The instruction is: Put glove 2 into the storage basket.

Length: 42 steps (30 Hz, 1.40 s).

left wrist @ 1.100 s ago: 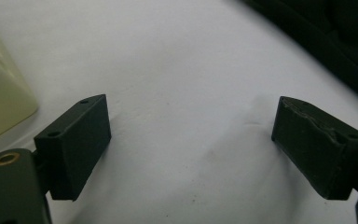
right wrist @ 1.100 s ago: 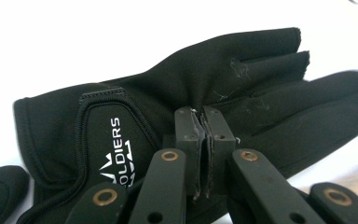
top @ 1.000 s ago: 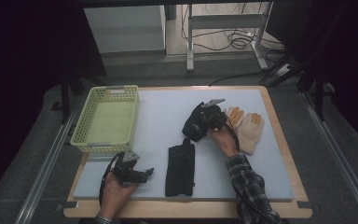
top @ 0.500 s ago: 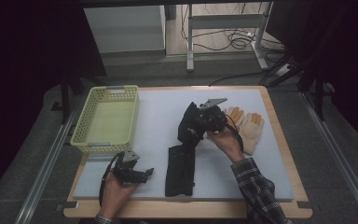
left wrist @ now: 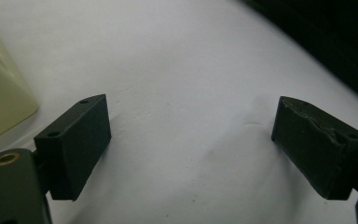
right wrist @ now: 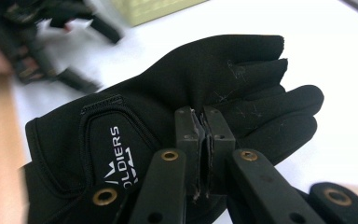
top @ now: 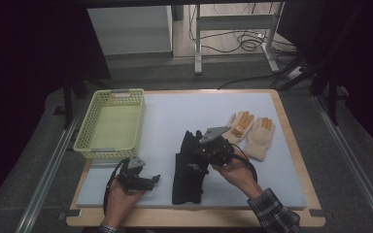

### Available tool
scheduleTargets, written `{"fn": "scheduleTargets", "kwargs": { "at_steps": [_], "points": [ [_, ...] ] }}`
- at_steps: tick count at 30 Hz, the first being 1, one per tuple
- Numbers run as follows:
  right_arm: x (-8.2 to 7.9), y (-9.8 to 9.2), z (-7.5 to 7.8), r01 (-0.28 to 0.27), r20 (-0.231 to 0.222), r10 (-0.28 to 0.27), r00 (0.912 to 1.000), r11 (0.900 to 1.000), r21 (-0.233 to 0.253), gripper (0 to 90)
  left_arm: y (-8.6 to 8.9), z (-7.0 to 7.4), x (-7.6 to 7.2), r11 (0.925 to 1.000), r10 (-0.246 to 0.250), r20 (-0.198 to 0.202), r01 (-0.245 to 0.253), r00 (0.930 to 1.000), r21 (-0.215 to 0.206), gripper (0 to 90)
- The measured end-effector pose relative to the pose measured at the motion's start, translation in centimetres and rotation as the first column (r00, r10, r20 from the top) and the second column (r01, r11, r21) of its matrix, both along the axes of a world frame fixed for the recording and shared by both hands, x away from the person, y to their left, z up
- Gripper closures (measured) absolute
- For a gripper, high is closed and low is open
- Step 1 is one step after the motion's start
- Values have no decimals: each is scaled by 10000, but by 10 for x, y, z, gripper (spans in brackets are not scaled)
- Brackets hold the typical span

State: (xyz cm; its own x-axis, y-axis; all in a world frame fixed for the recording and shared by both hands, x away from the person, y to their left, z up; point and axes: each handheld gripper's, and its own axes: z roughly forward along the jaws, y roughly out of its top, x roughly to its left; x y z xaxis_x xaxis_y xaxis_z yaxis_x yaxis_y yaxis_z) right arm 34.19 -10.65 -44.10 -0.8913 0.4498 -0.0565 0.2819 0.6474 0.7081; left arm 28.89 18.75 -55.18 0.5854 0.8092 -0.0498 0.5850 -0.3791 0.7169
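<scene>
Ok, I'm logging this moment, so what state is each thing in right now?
Black glove: pinched by the right claw, lying on the mat.
Right claw: shut on the black glove.
Left claw: open, empty, over the mat.
Basket: upright, looks empty.
Tan gloves: flat, side by side, untouched.

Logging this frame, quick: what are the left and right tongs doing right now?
Left tongs: open, holding nothing, over the white mat.
Right tongs: closed on the black glove.
</scene>
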Motion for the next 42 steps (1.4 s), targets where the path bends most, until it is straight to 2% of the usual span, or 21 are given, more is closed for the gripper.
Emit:
{"fn": "scheduleTargets", "kwargs": {
  "at_steps": [4, 7, 9, 12, 14, 15, 18, 23, 28, 31, 35, 37, 39, 42],
  "points": [
    [-18, 8, -11, -292, -274, 286, 9992, 9993, -226, 854, 0, 0, 0, 10000, 13, 0, -13, 10000, 7, 120],
    [-25, 13, -26, -358, -223, 344, 9992, 9972, -651, 852, 0, 0, 0, 10000, 13, 2, -13, 10000, -4, 119],
    [-26, 14, -36, -375, -474, 347, 9983, 9974, -609, 851, 0, 0, 0, 10000, 15, 0, -15, 10000, -3, 120],
    [-27, 16, -48, -337, -540, 309, 9981, 9981, -510, 830, 0, 0, 0, 10000, 13, 1, -13, 10000, -1, 120],
    [-28, 18, -54, -326, -562, 300, 9980, 9984, -464, 782, 0, 0, 0, 10000, 14, 3, -14, 10000, -3, 119],
    [-28, 20, -58, -352, -572, 325, 9978, 9983, -463, 719, 0, 0, 0, 10000, 13, 10, -13, 10000, -1, 119],
    [-29, 21, -64, -251, -505, 226, 9985, 9984, -499, 622, 0, 0, 0, 10000, 15, 14, -15, 10000, 5, 119],
    [-27, 15, -55, -12, -356, 6, 9994, 9999, -171, 498, 0, 0, 0, 10000, 9, -1, -9, 10000, 1, 119],
    [-26, 0, -45, 246, -184, -243, 9995, 9996, 145, 482, 0, 0, 0, 10000, -55, -38, 55, 10000, -54, 114],
    [-26, -14, -44, 403, -422, -390, 9983, 9987, 305, 528, 0, 1, -1, 10000, -49, 58, 49, 10000, 28, 104],
    [-31, -29, -50, 355, -578, -341, 9977, 9991, 221, 756, 3, 1, -6, 9999, -84, -54, 84, 10000, 114, 100],
    [-35, -35, -54, 234, -702, -215, 9973, 9994, 257, 834, 8, 2, -8, 9998, 55, -106, -53, 9999, 172, 96],
    [-40, -40, -61, 110, -938, -80, 9956, 9995, 313, 882, 15, 3, -12, 9995, 238, -59, -237, 9997, 214, 88],
    [-48, -45, -69, -63, -1150, 110, 9933, 9991, 409, 884, 21, 3, -14, 9991, 353, -32, -352, 9994, 222, 82]
  ]
}}
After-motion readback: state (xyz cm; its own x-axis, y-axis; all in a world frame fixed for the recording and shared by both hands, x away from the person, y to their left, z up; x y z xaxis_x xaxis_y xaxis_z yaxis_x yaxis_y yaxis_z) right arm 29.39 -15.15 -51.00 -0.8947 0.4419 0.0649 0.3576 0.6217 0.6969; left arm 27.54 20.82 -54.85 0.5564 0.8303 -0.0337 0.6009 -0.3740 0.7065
